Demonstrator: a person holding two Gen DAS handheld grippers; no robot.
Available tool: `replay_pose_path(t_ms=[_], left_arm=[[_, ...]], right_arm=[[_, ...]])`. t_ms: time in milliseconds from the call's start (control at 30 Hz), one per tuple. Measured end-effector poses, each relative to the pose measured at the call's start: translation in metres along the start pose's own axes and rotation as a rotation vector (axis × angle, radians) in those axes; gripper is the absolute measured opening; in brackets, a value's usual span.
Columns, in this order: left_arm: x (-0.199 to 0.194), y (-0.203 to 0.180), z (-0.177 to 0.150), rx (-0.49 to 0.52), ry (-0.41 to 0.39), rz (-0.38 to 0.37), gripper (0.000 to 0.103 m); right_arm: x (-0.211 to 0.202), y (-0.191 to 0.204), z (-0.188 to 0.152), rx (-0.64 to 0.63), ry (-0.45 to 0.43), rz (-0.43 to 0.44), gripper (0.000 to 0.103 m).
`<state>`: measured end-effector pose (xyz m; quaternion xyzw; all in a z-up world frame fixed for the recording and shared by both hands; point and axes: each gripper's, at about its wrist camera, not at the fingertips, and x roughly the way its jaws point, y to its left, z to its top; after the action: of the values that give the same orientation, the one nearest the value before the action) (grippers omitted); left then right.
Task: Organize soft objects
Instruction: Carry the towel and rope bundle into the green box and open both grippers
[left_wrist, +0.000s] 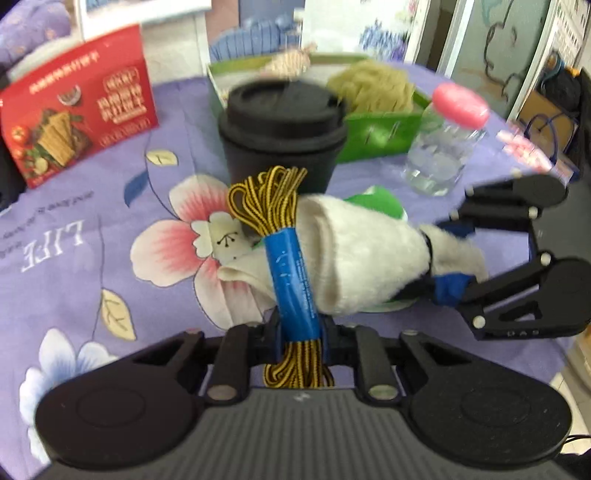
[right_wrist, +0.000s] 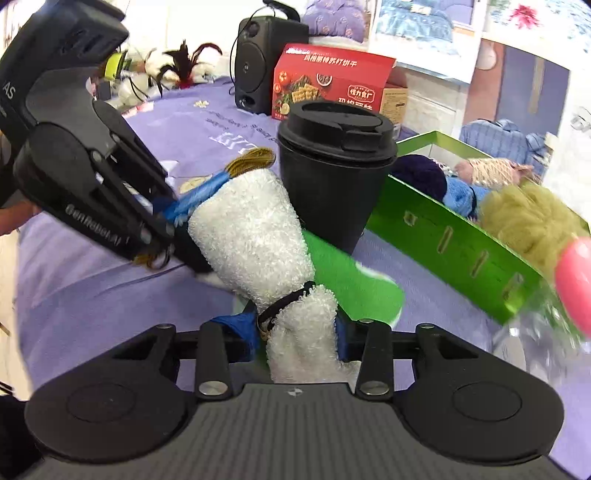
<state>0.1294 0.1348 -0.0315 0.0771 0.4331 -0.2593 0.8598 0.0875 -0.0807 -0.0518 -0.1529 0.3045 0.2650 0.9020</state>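
Note:
A bundle of yellow-and-black cord (left_wrist: 291, 280) wrapped in a blue band lies across a white fluffy cloth (left_wrist: 362, 258) on the purple floral tablecloth (left_wrist: 92, 258). My left gripper (left_wrist: 299, 332) is shut on the cord's blue band. My right gripper (left_wrist: 443, 258) comes in from the right. In the right wrist view my right gripper (right_wrist: 301, 332) is shut on the narrow end of the white fluffy cloth (right_wrist: 258, 240), just below a black band around it. There my left gripper (right_wrist: 166, 229) grips the cord bundle (right_wrist: 207, 188) on the left. A flat green piece (right_wrist: 354, 288) lies under the cloth.
A black lidded cup (left_wrist: 282, 133) stands just behind the cloth. Behind it an open green box (right_wrist: 454, 236) holds an olive fluffy ball (right_wrist: 528, 221), a blue cloth (right_wrist: 458, 195) and dark yarn (right_wrist: 417, 173). A pink-capped clear bottle (left_wrist: 443, 147), a red cracker box (left_wrist: 77, 114) and a black speaker (right_wrist: 266, 59) stand around.

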Motion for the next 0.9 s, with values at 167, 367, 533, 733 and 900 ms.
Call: replay_pose_path(t_ms=[167, 367, 533, 733, 900], left_arm=[[-0.04, -0.018, -0.003, -0.006, -0.043, -0.023, 0.018], [-0.065, -0.037, 0.039, 0.04, -0.11, -0.059, 0.018], [-0.064, -0.043, 0.129, 0.125, -0.197, -0.001, 0.018], [-0.002, -0.026, 0.229, 0.123, -0.141, 0.048, 0.018], [0.072, -0.006, 0.259, 0.115, -0.017, 0.124, 0.072]], right_arm=[[-0.043, 0.006, -0.013, 0.118, -0.042, 0.034, 0.023], [-0.079, 0.003, 0.006, 0.17, -0.134, 0.064, 0.023], [-0.1, -0.038, 0.065, 0.094, -0.213, -0.046, 0.024], [-0.062, -0.139, 0.13, -0.011, -0.116, -0.188, 0.024], [0.0, -0.219, 0.131, -0.026, 0.08, -0.197, 0.029]])
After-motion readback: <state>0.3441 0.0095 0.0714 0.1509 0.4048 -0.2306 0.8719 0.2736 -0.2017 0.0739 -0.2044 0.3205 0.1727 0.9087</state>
